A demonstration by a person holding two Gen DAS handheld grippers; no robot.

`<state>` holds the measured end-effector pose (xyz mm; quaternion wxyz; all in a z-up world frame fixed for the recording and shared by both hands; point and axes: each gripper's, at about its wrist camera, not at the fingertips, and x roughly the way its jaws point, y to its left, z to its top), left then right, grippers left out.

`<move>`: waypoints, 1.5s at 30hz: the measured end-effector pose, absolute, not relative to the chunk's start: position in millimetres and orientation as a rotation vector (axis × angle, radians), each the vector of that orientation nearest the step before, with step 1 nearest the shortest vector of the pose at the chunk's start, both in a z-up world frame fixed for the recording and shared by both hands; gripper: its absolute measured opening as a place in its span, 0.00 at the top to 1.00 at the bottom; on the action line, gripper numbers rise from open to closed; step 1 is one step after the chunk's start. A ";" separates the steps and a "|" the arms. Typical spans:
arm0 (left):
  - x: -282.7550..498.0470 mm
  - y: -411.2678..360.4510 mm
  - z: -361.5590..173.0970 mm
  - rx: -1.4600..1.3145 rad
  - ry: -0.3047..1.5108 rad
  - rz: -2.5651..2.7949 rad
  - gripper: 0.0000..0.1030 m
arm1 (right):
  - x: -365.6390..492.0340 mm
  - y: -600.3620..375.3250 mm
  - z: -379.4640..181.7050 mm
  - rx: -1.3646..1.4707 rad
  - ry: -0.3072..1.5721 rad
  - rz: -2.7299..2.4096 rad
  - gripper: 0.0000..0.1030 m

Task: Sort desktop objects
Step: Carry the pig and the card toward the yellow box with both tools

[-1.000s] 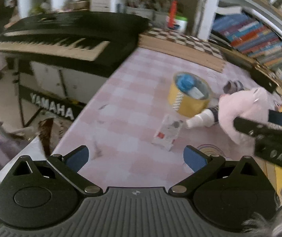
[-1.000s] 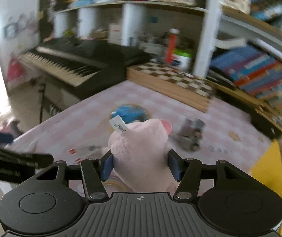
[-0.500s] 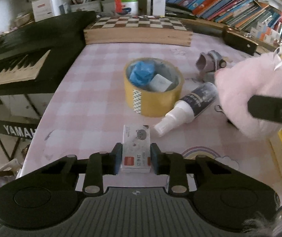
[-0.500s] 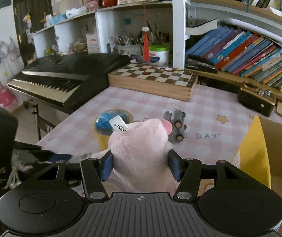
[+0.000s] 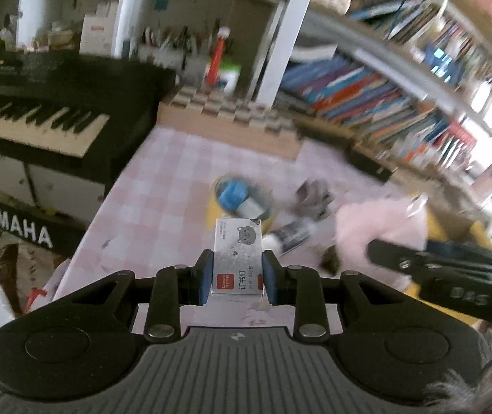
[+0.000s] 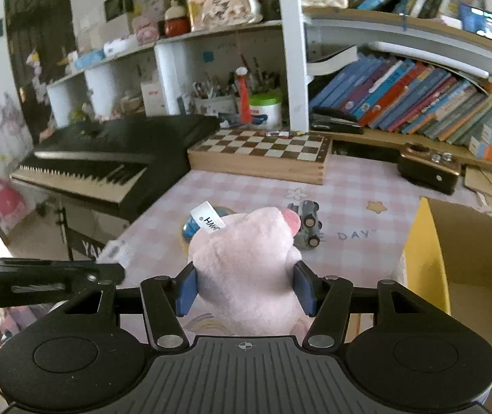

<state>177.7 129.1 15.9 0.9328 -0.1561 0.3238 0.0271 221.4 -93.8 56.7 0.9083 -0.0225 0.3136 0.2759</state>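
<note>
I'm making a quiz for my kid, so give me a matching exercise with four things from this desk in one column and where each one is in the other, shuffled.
Things:
1 staple box
2 pink plush toy
3 chessboard
4 toy car

Places:
A on the tablecloth, ungripped
B in the right gripper
C at the desk's back, by the keyboard
D in the left gripper

Pairs: 1-D, 2-B, 3-C, 4-A

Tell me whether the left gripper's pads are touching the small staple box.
Touching. The left wrist view shows the left gripper with both blue pads pressed against the staple box.
</note>
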 end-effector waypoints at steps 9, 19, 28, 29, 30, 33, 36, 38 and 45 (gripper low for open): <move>115.7 128.4 45.0 -0.380 0.586 -0.026 0.73 | 170.7 -97.0 74.6 0.014 0.657 0.565 0.44; 63.2 136.5 38.5 -0.413 0.603 -0.068 0.73 | 113.8 -89.7 70.7 0.043 0.696 0.541 0.44; 31.9 137.3 33.4 -0.420 0.630 -0.139 0.73 | 68.7 -97.5 65.4 0.076 0.718 0.490 0.44; 28.5 136.6 32.8 -0.418 0.633 -0.148 0.73 | 64.5 -99.2 64.8 0.081 0.719 0.482 0.44; 25.4 135.6 32.2 -0.417 0.637 -0.158 0.73 | 61.1 -100.2 64.1 0.085 0.721 0.474 0.44; 17.3 132.2 29.8 -0.415 0.650 -0.184 0.73 | 48.5 -106.1 61.4 0.098 0.725 0.444 0.44; 13.6 127.7 27.5 -0.412 0.667 -0.210 0.73 | 37.8 -113.8 58.8 0.114 0.735 0.414 0.44; 11.2 123.7 26.2 -0.406 0.677 -0.232 0.73 | 32.3 -119.0 57.2 0.127 0.742 0.393 0.44; 8.4 100.7 23.6 -0.356 0.708 -0.308 0.73 | 14.7 -143.3 49.6 0.175 0.768 0.310 0.44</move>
